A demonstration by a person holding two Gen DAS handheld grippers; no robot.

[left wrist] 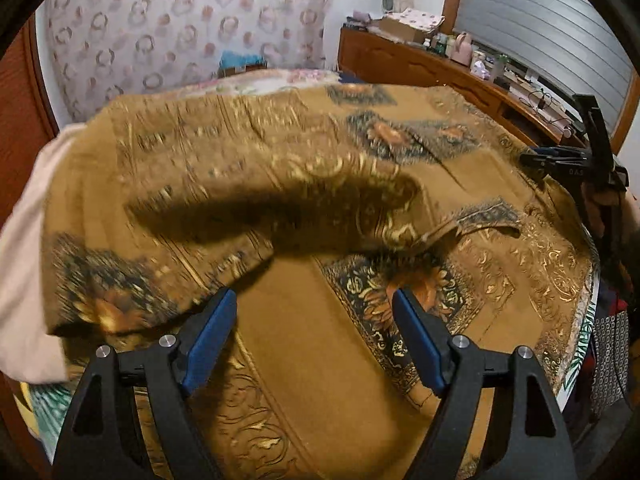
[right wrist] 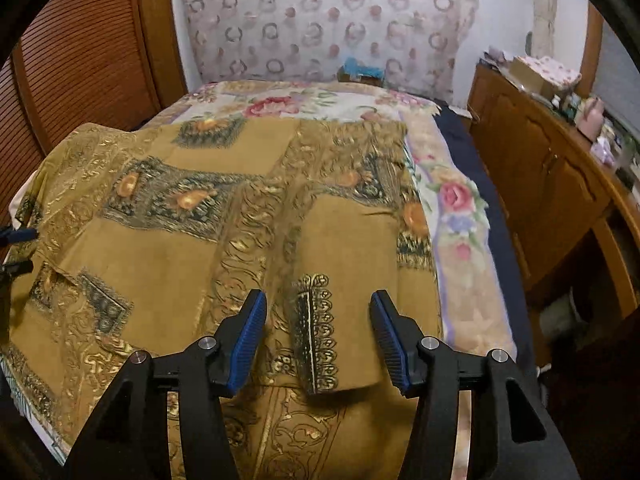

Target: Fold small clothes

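A mustard-brown garment (left wrist: 500, 264) with dark floral squares and gold scrollwork lies spread over the bed (right wrist: 180, 240). In the left wrist view a raised, blurred fold of the garment (left wrist: 224, 168) casts a dark shadow on the layer below. My left gripper (left wrist: 314, 298) is open just above the flat fabric, with nothing between its blue pads. My right gripper (right wrist: 318, 298) is also open. A flap with a black-and-gold border (right wrist: 316, 336) lies between its fingers, but the pads are not touching it. The right gripper (left wrist: 560, 158) also shows at the right edge of the left view.
A floral blanket (right wrist: 452, 196) covers the bed beyond and to the right of the garment. A wooden cabinet (right wrist: 540, 184) topped with bottles and boxes runs along the right. A louvred wooden door (right wrist: 80, 60) stands at the left. A pale cloth (left wrist: 24, 260) hangs at the left edge.
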